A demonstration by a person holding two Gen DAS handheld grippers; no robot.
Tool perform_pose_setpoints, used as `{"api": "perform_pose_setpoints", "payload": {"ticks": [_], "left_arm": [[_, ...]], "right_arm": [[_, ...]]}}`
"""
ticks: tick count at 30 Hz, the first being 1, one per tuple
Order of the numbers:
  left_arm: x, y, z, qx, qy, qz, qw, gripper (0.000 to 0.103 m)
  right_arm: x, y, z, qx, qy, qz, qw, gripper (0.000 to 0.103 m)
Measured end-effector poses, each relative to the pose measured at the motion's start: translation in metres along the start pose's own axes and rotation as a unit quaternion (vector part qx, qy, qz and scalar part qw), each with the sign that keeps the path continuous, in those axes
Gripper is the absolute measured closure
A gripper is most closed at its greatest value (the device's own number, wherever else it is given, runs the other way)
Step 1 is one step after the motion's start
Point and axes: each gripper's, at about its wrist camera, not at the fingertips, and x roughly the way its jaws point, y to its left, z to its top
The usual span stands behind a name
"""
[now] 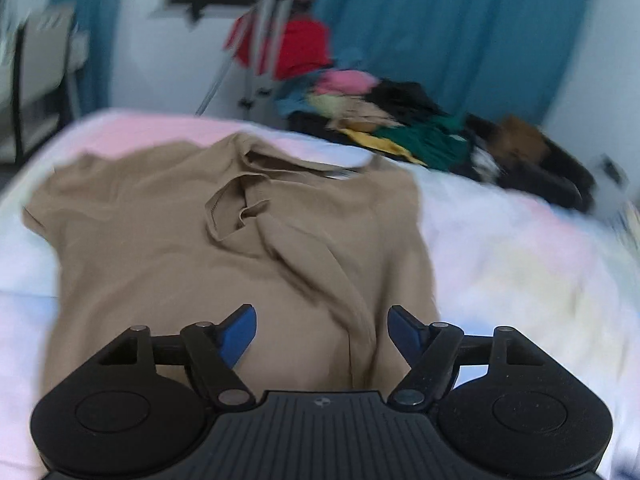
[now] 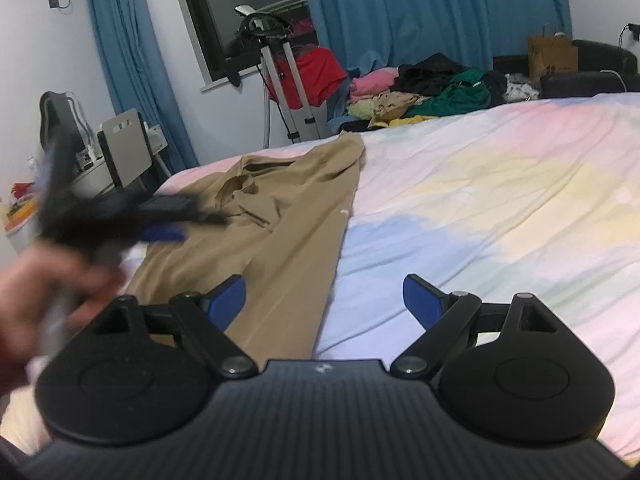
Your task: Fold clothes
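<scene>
Only our right view shows the left claw (image 2: 168, 236), blurred over the tan shirt (image 1: 240, 240) on the bed (image 2: 480, 200). Both claws are released; the right claw (image 2: 324, 300) hovers at the shirt's edge.

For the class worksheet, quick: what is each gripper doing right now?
Left gripper: open, empty, above the tan shirt.
Right gripper: open, empty.

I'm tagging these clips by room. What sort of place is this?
Most likely a bedroom: a wide bed with a pastel rainbow sheet, long blue curtains, and a heap of mixed coloured clothes.
</scene>
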Motion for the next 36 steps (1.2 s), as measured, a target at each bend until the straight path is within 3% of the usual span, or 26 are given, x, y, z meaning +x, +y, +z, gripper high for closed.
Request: {"api": "perform_pose_setpoints", "payload": {"ticks": [4,7,9,11,12,14,16,19,22,24,27,29,31,36], "left_arm": [[0.056,0.006,0.021,-0.084,0.011,0.001,0.9964,0.035],[0.075,0.012,0.017,-0.074,0.005,0.006,0.9972,0.035],[0.087,0.014,0.014,-0.062,0.007,0.021,0.9978,0.043],[0.094,0.013,0.01,-0.045,0.002,0.037,0.9983,0.063],[0.095,0.012,0.009,-0.033,-0.004,0.047,0.9983,0.066],[0.094,0.008,0.006,-0.007,-0.021,0.065,0.9976,0.099],[0.085,0.008,0.007,0.012,-0.047,0.076,0.996,0.1],[0.077,0.004,0.014,0.041,-0.072,0.117,0.9897,0.1],[0.087,0.007,0.013,0.067,-0.05,0.173,0.9814,0.1],[0.091,0.011,0.01,0.064,-0.037,0.161,0.9842,0.097],[0.079,0.013,0.005,0.064,-0.05,0.136,0.9875,0.086],[0.065,0.014,0.002,0.062,-0.053,0.118,0.9897,0.065],[0.046,0.015,-0.002,0.061,-0.057,0.099,0.9916,0.054],[-0.021,0.008,-0.02,0.068,-0.055,0.073,0.9935,0.044]], "right_arm": [[0.016,-0.005,0.0,0.016,0.006,-0.002,1.0,0.016],[0.031,-0.013,0.001,0.033,0.017,-0.005,0.999,0.016],[0.041,-0.018,0.001,0.048,0.03,0.003,0.998,0.016],[0.044,-0.021,0.0,0.059,0.038,0.012,0.997,0.016],[0.045,-0.022,-0.001,0.064,0.041,0.016,0.997,0.016],[0.048,-0.025,-0.002,0.074,0.048,0.024,0.996,0.016],[0.045,-0.027,-0.002,0.08,0.047,0.028,0.995,0.016],[0.041,-0.03,-0.002,0.083,0.043,0.028,0.995,0.016],[0.041,-0.031,-0.002,0.081,0.038,0.021,0.996,0.016],[0.041,-0.032,-0.002,0.078,0.034,0.013,0.996,0.016],[0.046,-0.032,-0.003,0.078,0.038,0.008,0.996,0.016],[0.046,-0.032,-0.003,0.077,0.033,0.009,0.996,0.016],[0.044,-0.029,-0.001,0.068,0.022,0.009,0.997,0.016],[0.032,-0.02,0.004,0.043,-0.017,0.013,0.999,0.016]]}}
